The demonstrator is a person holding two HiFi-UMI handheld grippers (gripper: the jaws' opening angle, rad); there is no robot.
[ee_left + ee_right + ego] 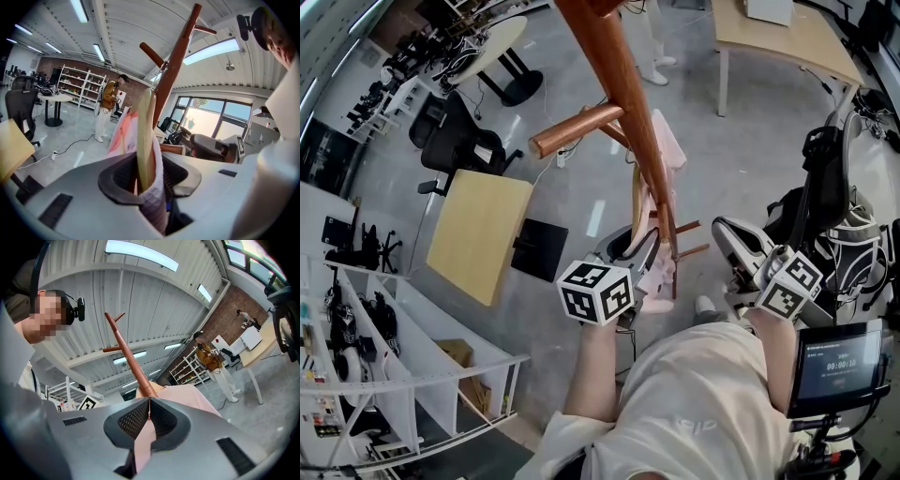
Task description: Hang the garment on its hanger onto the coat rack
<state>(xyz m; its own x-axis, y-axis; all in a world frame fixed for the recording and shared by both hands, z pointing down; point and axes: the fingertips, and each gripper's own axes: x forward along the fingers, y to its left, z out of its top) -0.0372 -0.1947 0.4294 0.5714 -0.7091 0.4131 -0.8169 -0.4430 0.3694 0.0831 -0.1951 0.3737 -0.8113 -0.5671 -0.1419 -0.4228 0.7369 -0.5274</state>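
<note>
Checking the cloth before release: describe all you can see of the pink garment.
The pink garment is thin, soft-looking cloth draped over a pale wooden hanger beside the reddish coat rack pole. Cloth and hanger stand between the left gripper's parted jaws; the right gripper's shut jaws pinch a fold.

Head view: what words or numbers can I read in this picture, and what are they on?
"00:00:10", small digits as best they can be read, on the dark screen at the lower right.
Pale print on the person's shirt: too faint to read.
Marker cubes: only black-and-white square patterns, no words.
Nothing else in this view can be read.
</note>
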